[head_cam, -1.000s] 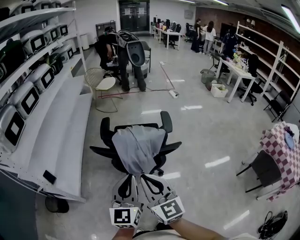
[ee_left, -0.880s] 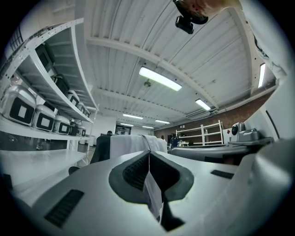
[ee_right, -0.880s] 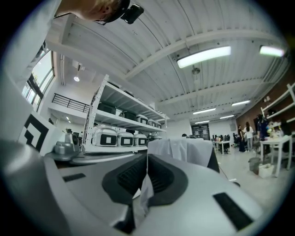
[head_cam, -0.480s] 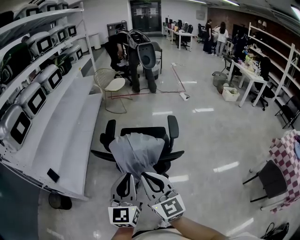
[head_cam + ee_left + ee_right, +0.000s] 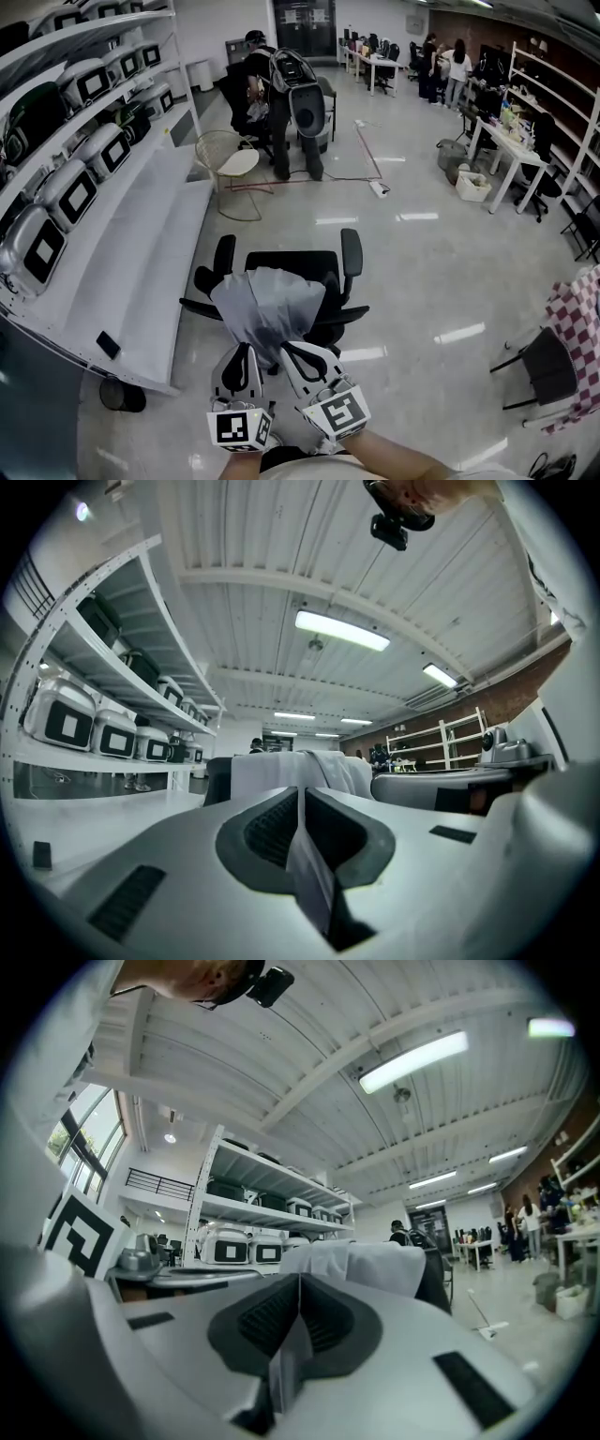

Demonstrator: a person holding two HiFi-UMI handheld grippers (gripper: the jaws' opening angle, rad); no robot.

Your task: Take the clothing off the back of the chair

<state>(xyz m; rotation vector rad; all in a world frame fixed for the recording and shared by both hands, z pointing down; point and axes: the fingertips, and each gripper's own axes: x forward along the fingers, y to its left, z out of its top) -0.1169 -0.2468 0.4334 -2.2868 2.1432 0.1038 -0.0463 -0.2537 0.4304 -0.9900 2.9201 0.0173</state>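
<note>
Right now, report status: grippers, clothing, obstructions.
Both shut on grey clothing: left gripper, right gripper. Clothing draped over chair back, not yet off. No obstruction seen.

— Bright in here, isn't it?
— Very. The ceiling strip lights [image 5: 342, 630] wash everything evenly and glare in white streaks off the glossy floor [image 5: 417, 217].
— Shadows?
— Soft. The shelves [image 5: 141, 281] bow at the edges, corners blacken, and the nearest surfaces blur.

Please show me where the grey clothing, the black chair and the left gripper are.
grey clothing [image 5: 270, 302]: head view, middle of the cloth.
black chair [image 5: 302, 262]: head view, top of backrest.
left gripper [image 5: 247, 347]: head view, between its fingertips.
</note>
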